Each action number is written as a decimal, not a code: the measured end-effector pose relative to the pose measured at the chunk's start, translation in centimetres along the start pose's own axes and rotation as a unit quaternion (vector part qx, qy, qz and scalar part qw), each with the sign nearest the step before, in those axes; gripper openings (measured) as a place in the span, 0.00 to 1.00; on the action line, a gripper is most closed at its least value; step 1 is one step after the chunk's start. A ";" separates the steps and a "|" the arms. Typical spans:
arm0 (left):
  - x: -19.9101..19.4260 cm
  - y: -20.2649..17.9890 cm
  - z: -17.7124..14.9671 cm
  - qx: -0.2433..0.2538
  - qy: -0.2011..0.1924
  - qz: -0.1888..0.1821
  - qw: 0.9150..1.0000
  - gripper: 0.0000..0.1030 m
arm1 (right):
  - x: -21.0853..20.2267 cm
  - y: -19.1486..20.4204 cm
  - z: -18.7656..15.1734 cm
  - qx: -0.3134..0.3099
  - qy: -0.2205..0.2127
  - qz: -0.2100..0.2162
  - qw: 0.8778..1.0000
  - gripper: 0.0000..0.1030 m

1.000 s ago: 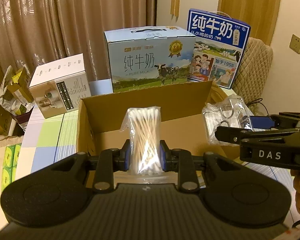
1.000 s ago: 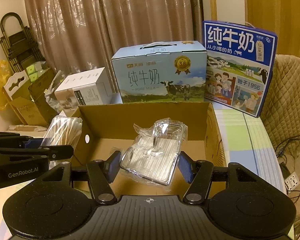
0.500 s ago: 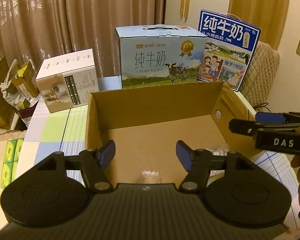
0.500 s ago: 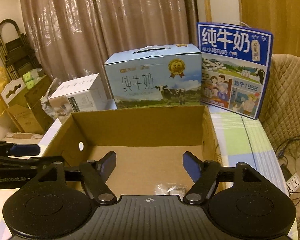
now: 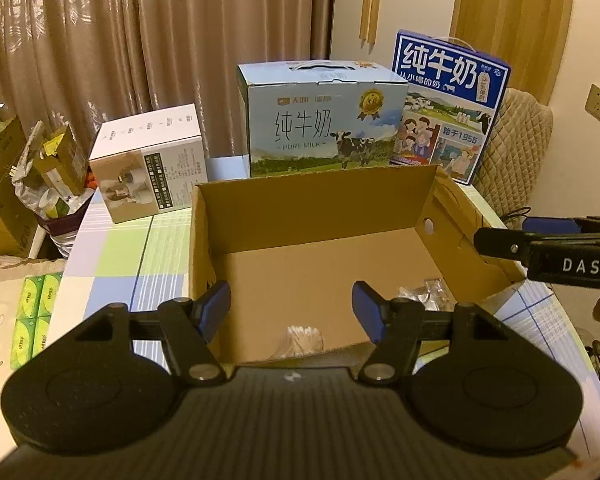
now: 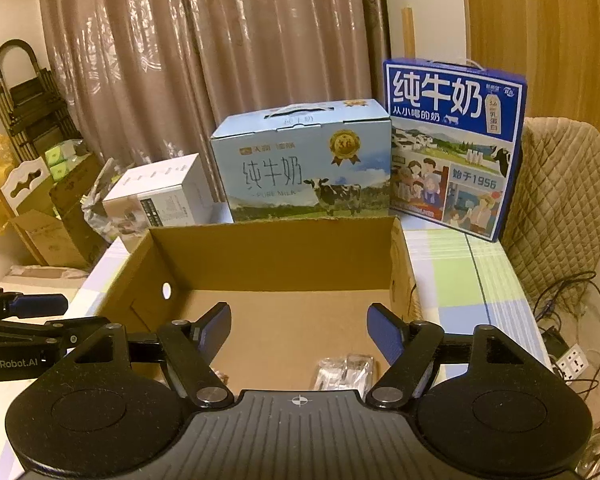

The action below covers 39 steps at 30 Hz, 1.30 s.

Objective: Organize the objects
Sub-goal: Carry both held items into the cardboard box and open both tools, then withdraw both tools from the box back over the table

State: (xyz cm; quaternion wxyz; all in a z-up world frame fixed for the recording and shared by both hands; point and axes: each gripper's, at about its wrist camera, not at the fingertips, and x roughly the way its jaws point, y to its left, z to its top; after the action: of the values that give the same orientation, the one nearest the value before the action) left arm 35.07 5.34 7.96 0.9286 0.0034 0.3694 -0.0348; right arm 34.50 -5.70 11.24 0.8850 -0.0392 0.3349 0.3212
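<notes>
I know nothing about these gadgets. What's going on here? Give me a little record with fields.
Left gripper: open, holding nothing, above the near edge of the cardboard box
Right gripper: open, holding nothing, also above the box
In the box: pack of cotton swabs; clear plastic packet
Behind the box: light blue milk carton, dark blue milk carton, white box
Surface: checked tablecloth

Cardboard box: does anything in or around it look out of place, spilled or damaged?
Nothing stands out. The cotton swabs and the clear plastic packet lie inside the cardboard box, near its front. Both grippers are open and hold nothing.
</notes>
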 end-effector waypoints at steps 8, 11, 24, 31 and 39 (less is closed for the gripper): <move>-4.2 -0.3 -1.8 -0.010 -0.010 0.000 1.000 0.62 | -3.9 1.0 -0.8 0.004 -0.005 -0.002 1.000 0.70; -6.1 -0.5 -2.8 -0.017 -0.016 0.001 1.000 0.68 | -5.8 1.6 -1.6 0.000 -0.007 -0.001 1.000 0.70; -14.0 -1.6 -8.9 -0.027 -0.036 0.006 0.999 0.87 | -14.2 2.4 -8.3 0.026 -0.013 0.005 1.000 0.72; -16.6 -2.2 -12.9 -0.042 -0.030 0.007 0.999 0.97 | -17.6 2.2 -12.6 0.038 -0.015 -0.004 0.999 0.72; -17.8 -3.5 -18.0 -0.045 -0.014 0.011 0.999 0.99 | -19.9 1.4 -20.0 0.014 0.008 -0.021 1.000 0.74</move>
State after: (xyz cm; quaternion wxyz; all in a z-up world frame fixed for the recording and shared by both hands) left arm 9.62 3.54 7.17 0.9333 -0.0353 0.3572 -0.0081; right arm 10.97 -21.04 8.26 0.8892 -0.0366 0.3459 0.2971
